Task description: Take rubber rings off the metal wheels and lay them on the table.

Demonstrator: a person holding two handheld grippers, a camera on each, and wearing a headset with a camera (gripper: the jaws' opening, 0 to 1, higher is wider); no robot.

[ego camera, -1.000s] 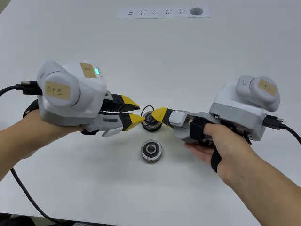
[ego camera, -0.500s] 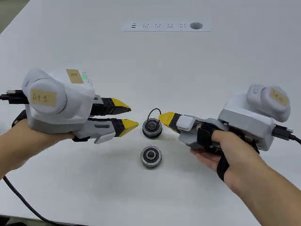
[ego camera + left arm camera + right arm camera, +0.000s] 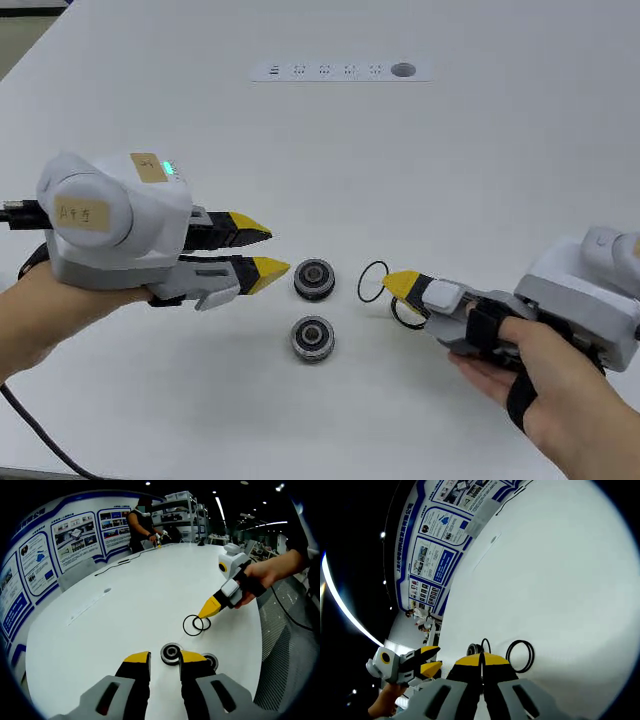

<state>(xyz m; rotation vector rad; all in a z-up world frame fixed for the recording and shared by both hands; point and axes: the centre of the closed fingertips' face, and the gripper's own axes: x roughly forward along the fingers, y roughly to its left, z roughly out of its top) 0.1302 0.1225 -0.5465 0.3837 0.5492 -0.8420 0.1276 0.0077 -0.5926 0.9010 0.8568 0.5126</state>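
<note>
Head view: L gripper (image 3: 270, 250) is held above the table (image 3: 480, 150) at left, jaws apart, tips aimed at the far wheel (image 3: 314, 280) but clear of it. The near wheel (image 3: 313, 338) lies just beside the far one, on the operator's side. Both wheels lie flat. Ring 1 (image 3: 360, 283) lies flat on the table betw. far wheel and the tip of the R gripper (image 3: 400, 284), apart from the wheel. Ring 2 (image 3: 394, 315) lies close under the R jaws, partly hidden. R jaws are together. A socket strip (image 3: 340, 70) sits at the far edge. L gripper view: L gripper (image 3: 164, 658) shows a clear gap betw. its yellow tips, with the far wheel (image 3: 171, 653) seen through the gap and the near wheel (image 3: 210, 659) to the right. Ring 1 (image 3: 183, 625) and ring 2 (image 3: 209, 624) overlap in line of sight, and the R gripper (image 3: 206, 612) tip is down at them. Contact can't be confirmed. R gripper view: R gripper (image 3: 481, 660) has its tips pressed together with no gap. Whether they nip ring 1 (image 3: 485, 640), which arcs just ahead of the tips, can't be told. Ring 2 (image 3: 533, 655) lies flat on the table (image 3: 560, 580) beside the jaws, the far wheel (image 3: 472, 650) is partly hidden behind them, and the L gripper (image 3: 436, 658) is lower left, jaws parted.
</note>
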